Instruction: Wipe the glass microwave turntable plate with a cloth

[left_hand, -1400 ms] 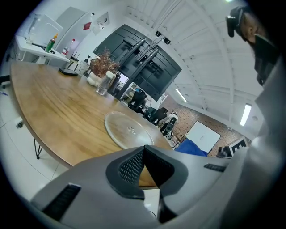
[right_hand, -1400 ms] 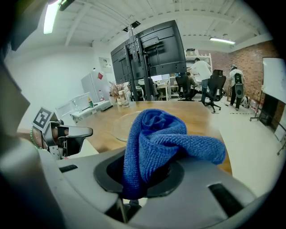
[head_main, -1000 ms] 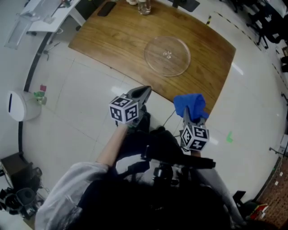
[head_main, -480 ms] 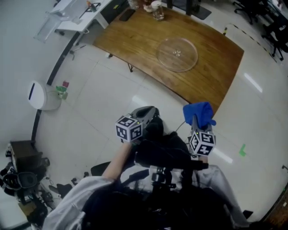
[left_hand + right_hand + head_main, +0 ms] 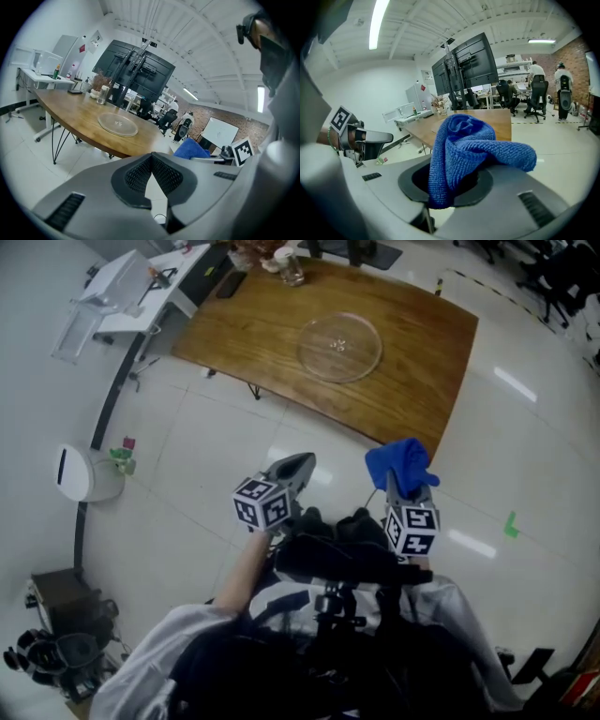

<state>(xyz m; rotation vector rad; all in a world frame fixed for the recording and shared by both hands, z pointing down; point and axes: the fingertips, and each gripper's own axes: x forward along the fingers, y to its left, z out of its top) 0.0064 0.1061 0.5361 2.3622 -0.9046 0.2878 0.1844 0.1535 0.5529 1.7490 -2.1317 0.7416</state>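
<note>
A clear glass turntable plate (image 5: pixel 339 347) lies flat on the wooden table (image 5: pixel 412 381), also seen as the plate (image 5: pixel 117 125) in the left gripper view. Both grippers hang over the white floor, well short of the table's near edge. My left gripper (image 5: pixel 298 465) is shut with nothing between its jaws (image 5: pixel 151 159). My right gripper (image 5: pixel 397 474) is shut on a bunched blue cloth (image 5: pixel 400 463), which bulges out of the jaws as the cloth (image 5: pixel 464 150) in the right gripper view.
At the table's far end stand a glass (image 5: pixel 292 276) and small items. A white side desk (image 5: pixel 131 287) sits at the upper left, a white bin (image 5: pixel 80 474) on the floor at left. Office chairs and people are far off (image 5: pixel 534 89).
The view has swung: the table and plate shifted left and slightly farther in frame. Both grippers stay low over the floor, the right one still holding the cloth.
</note>
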